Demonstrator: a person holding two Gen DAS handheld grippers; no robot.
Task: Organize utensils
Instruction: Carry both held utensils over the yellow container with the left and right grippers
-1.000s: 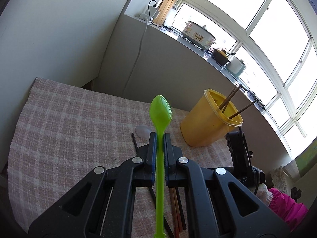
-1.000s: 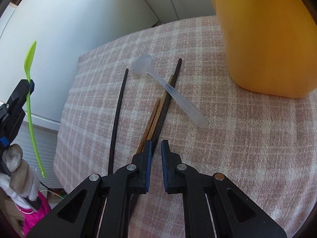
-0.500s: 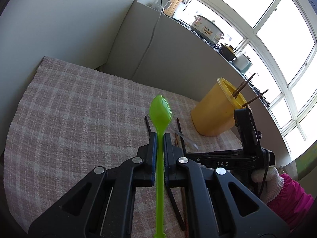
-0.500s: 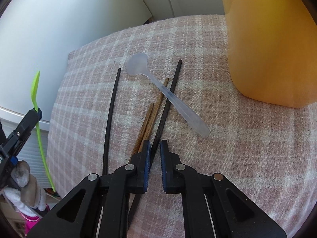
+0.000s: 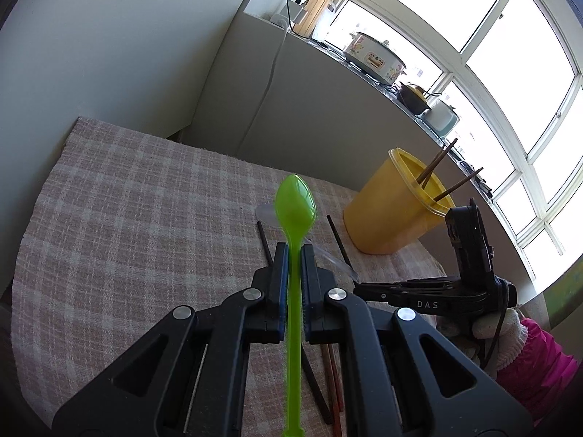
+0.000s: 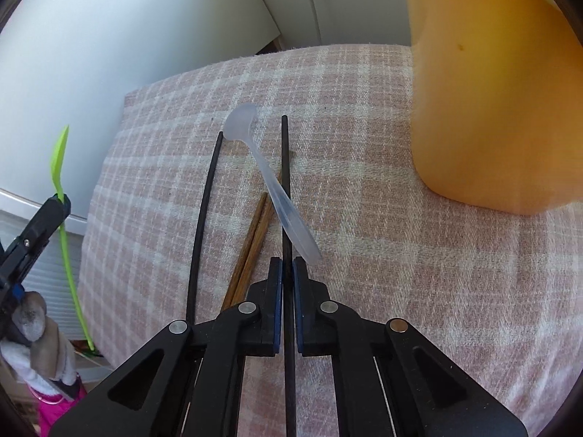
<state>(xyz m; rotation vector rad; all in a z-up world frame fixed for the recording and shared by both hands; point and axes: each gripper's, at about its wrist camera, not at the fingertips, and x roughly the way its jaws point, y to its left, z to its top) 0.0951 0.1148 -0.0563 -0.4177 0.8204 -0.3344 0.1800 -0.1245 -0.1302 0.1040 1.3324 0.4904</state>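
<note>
The left hand-held gripper [image 5: 294, 251] pinches a green spoon [image 5: 294, 211]. The right hand-held gripper [image 6: 288, 266] pinches a black chopstick [image 6: 285, 182], maybe touching the clear spoon [image 6: 277, 196], near the yellow cup [image 5: 393, 211].

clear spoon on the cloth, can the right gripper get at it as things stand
Probably not yet. The right gripper is shut on a black chopstick, so its fingers are full. The clear spoon lies across that chopstick just ahead, uncovered, so the way looks free once the chopstick goes into the yellow container.
</note>
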